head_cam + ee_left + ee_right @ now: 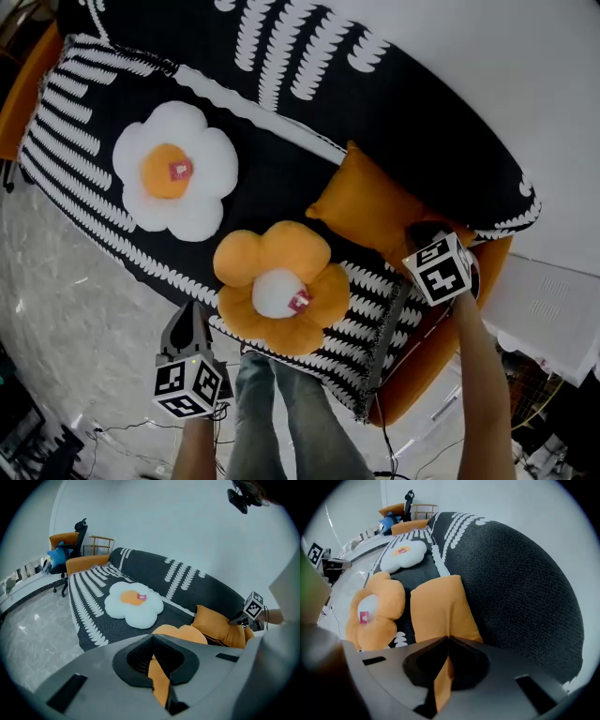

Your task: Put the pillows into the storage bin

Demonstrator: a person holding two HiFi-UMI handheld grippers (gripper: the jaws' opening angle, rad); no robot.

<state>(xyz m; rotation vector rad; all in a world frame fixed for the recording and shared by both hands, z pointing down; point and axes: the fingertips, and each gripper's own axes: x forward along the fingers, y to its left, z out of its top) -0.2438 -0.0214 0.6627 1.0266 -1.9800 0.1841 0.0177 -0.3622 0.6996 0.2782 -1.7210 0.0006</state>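
1. Head view: 3 plush pillows lie on the patterned sofa: white flower pillow, orange flower pillow, square cushion. No bin is visible.
2. Left gripper view: left gripper has its jaws together and empty, poised beside the orange flower pillow.
3. Right gripper view: right gripper has its jaws closed and noses the smooth cushion's edge, likely the first pick.

Blue jeans; grey left gripper and right gripper carry black-and-white marker cubes

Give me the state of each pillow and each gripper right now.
left gripper: shut on orange flower pillow
right gripper: shut on orange square pillow
orange flower pillow: flat on sofa, gripped
orange square pillow: against backrest, gripped
white flower pillow: flat on sofa, untouched
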